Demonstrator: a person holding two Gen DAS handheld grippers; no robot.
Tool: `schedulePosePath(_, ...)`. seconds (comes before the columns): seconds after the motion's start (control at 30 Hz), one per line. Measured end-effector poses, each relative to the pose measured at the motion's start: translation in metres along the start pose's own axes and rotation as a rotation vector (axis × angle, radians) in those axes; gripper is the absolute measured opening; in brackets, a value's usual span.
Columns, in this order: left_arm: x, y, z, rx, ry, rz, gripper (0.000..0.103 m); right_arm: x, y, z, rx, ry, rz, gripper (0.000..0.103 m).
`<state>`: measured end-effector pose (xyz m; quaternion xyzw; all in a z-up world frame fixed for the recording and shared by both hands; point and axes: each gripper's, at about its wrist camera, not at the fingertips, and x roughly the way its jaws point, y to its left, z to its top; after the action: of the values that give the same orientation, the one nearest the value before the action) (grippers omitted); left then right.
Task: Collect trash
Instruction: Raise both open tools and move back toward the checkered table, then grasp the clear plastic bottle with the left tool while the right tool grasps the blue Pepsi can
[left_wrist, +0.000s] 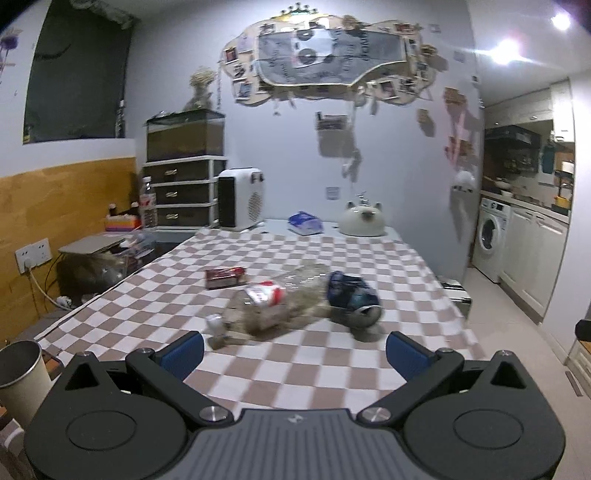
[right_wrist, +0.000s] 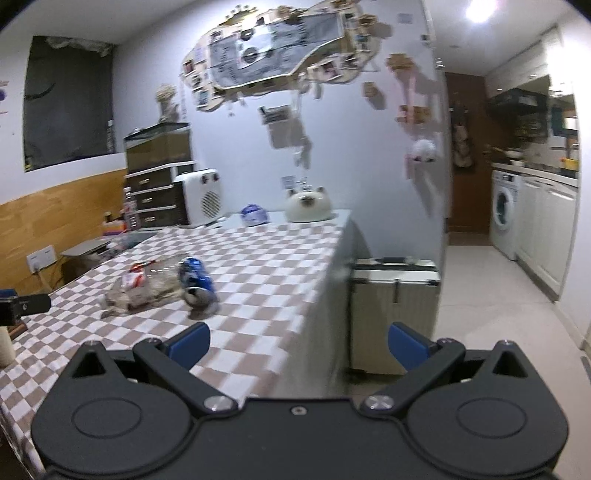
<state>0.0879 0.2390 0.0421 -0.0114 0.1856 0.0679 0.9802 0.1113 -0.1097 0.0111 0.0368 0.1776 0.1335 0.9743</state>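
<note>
**Checked table, trash mid-cloth**

Brown-and-white checked tablecloth (left_wrist: 332, 254) covers the table. The crushed clear plastic bottle (left_wrist: 264, 301) with red label and the crumpled blue can (left_wrist: 352, 295) lie mid-table, touching. Only the left view catches the metal bin (left_wrist: 20, 373) at the near-left corner; the right view alone shows a silver suitcase (right_wrist: 395, 295) past the table's right edge. Left gripper (left_wrist: 295, 350) and right gripper (right_wrist: 299, 345) both hang spread wide, empty.

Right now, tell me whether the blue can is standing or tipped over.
Tipped over: the blue can lies on its side on the checkered tablecloth, its end facing the camera.

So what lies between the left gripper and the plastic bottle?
In the left wrist view, only bare checkered cloth lies between the open left gripper and the plastic bottle.
</note>
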Motion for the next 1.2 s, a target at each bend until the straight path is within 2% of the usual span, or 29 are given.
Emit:
schedulePosePath(0.17,0.036,0.034,0.004,-0.017,0.002,-0.039,0.103,0.033,0.027,0.014,0.005,0.021,0.060,0.103)
schedulePosePath(0.4,0.106,0.067,0.014,-0.050,-0.014,-0.127,0.103,0.074,0.052,0.032,0.010,0.026,0.108,0.101)
schedulePosePath(0.47,0.130,0.075,0.018,-0.071,-0.006,-0.143,0.103,0.087,0.059,0.036,0.006,0.029,0.110,0.094)
schedulePosePath(0.67,0.185,0.100,0.012,-0.153,0.031,-0.131,0.103,0.127,0.077,0.043,-0.006,0.071,0.132,0.087)
schedulePosePath(0.83,0.210,0.116,-0.001,-0.231,0.039,-0.158,0.102,0.156,0.090,0.047,-0.020,0.089,0.154,0.082)
schedulePosePath(0.93,0.218,0.123,-0.011,-0.307,0.034,-0.205,0.102,0.174,0.099,0.051,-0.026,0.088,0.167,0.081)
schedulePosePath(1.0,0.224,0.128,-0.015,-0.343,0.064,-0.220,0.102,0.188,0.105,0.052,-0.037,0.087,0.174,0.081)
schedulePosePath(1.2,0.229,0.134,-0.017,-0.386,0.088,-0.257,0.097,0.231,0.126,0.055,-0.062,0.069,0.187,0.077)
